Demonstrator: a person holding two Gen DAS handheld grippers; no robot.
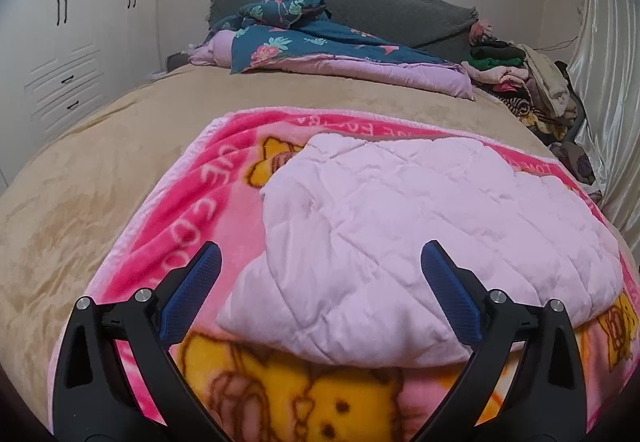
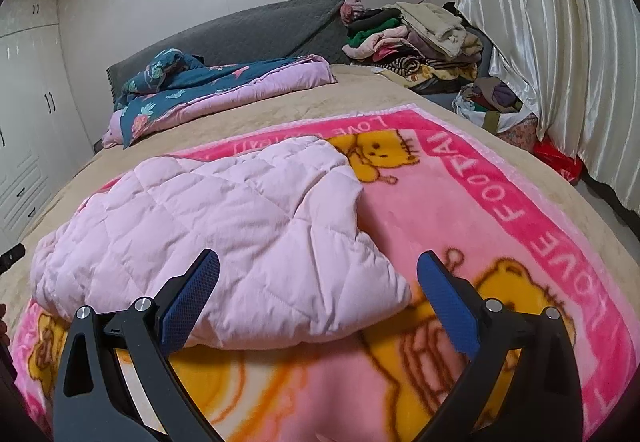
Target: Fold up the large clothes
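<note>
A pale pink quilted garment point(image 1: 420, 234) lies folded on a pink and yellow bear-print blanket point(image 1: 188, 210) spread over the bed. It also shows in the right wrist view point(image 2: 224, 226), on the same blanket point(image 2: 460, 210). My left gripper point(image 1: 320, 294) is open and empty, held just above the garment's near edge, its fingers either side of the near left corner. My right gripper point(image 2: 318, 298) is open and empty above the garment's near right corner point(image 2: 396, 290).
The bed has a tan cover point(image 1: 100, 162). A teal floral quilt point(image 1: 320, 42) lies at the grey headboard point(image 1: 400, 10). Piled clothes point(image 2: 420, 38) sit at the far right by a white curtain point(image 2: 560, 62). White wardrobes point(image 1: 68, 42) stand on the left.
</note>
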